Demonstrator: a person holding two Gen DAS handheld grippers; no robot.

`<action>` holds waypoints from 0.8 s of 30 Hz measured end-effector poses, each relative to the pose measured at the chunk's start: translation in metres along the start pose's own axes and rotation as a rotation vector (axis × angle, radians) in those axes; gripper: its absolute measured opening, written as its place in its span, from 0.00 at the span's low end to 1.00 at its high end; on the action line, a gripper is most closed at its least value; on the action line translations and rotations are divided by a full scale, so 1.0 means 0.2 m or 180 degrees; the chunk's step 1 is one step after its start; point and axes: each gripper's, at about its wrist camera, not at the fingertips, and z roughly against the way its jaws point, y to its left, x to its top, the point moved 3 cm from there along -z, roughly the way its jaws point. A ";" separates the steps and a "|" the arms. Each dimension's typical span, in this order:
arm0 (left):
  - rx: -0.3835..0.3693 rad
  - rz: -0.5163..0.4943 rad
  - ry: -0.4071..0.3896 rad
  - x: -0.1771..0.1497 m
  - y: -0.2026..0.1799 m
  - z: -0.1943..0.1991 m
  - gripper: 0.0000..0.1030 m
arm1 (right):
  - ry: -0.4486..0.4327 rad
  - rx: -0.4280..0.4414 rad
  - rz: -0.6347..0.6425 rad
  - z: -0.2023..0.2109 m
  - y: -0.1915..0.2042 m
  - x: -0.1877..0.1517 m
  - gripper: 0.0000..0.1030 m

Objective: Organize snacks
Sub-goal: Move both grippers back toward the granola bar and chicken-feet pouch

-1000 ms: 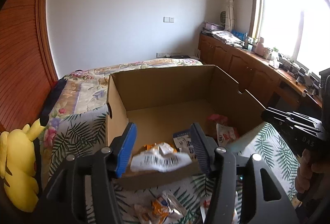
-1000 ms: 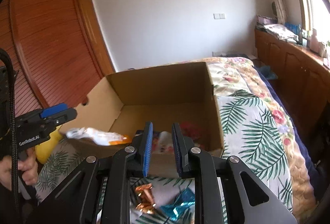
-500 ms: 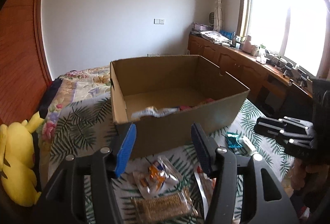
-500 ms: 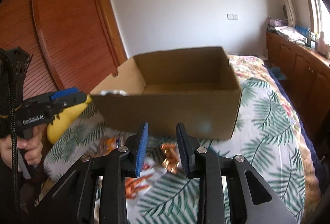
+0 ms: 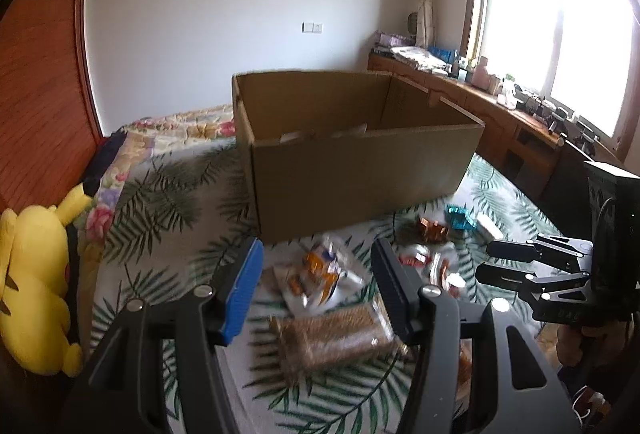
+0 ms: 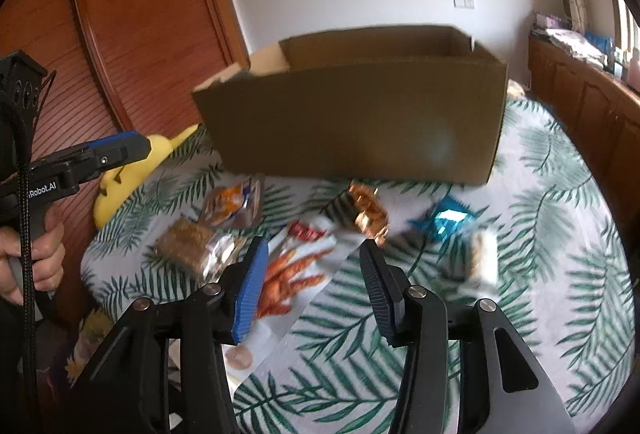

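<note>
Hovering over the bed, your left hand-held gripper and right hand-held gripper both gape empty; snacks lie scattered just before the box. Pinching a thin wrapper's slick edge could let it slip.

The left wrist view looks down along its tongs at the bed, the cardboard box at 12 o'clock. The right wrist view faces that box from nearby, sharing the scattered snacks.
</note>
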 end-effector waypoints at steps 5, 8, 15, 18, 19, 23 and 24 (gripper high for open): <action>0.0046 0.0031 0.0097 -0.10 0.03 -0.05 0.55 | 0.0137 0.0022 -0.0016 -0.06 0.04 -0.06 0.56; 0.0027 0.0075 0.0145 -0.15 0.03 -0.08 0.55 | 0.0190 0.0016 -0.0005 -0.09 0.06 -0.08 0.58; -0.0007 0.0041 0.0191 -0.23 0.00 -0.10 0.55 | 0.0306 0.0025 -0.0021 -0.17 0.11 -0.11 0.64; -0.0016 0.0059 0.0200 -0.24 0.00 -0.10 0.55 | 0.0321 -0.0014 0.0011 -0.18 0.13 -0.11 0.67; -0.0014 0.0062 0.0201 -0.24 0.00 -0.10 0.55 | 0.0337 -0.0030 0.0021 -0.19 0.14 -0.11 0.68; 0.0004 0.0061 0.0206 -0.26 0.00 -0.10 0.56 | 0.0344 -0.0124 0.0142 -0.22 0.17 -0.12 0.71; 0.0000 0.0059 0.0216 -0.27 0.00 -0.11 0.57 | 0.0341 -0.0161 0.0192 -0.22 0.18 -0.13 0.71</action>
